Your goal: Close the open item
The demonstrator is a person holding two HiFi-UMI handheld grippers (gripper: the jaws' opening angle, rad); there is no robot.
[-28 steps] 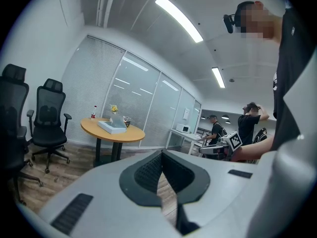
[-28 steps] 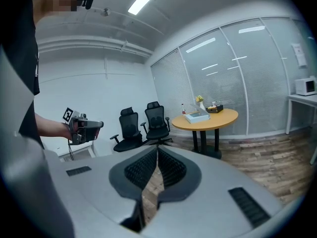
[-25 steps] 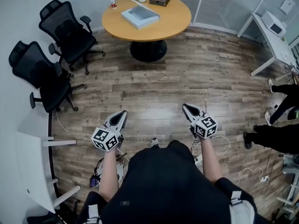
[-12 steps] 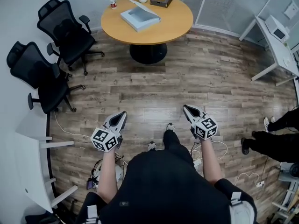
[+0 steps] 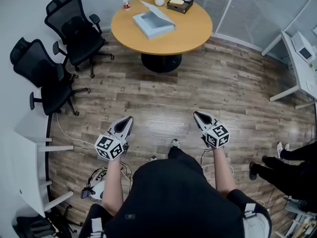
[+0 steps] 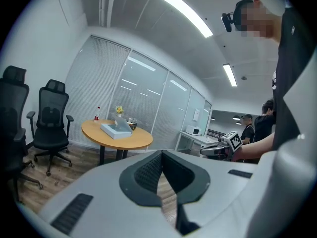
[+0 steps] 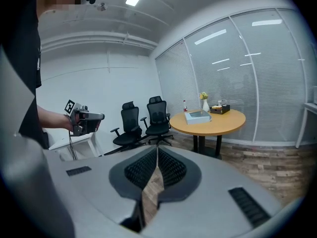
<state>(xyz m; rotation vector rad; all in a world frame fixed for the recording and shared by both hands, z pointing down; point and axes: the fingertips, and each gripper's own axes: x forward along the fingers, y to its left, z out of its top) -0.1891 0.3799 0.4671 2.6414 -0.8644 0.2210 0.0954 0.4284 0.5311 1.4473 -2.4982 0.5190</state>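
Your left gripper [image 5: 128, 120] and right gripper [image 5: 198, 115] hang empty, jaws together, likely since the open box [image 5: 153, 23] lies well apart on the upper-centre table [image 5: 193, 31].

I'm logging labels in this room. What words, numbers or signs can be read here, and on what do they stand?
No text here is legible.
Bottle label: red, too small to read.
Wall notice: too blurred to read.
Square markers on the left gripper and right gripper: black-and-white patterns only, no letters or numbers.
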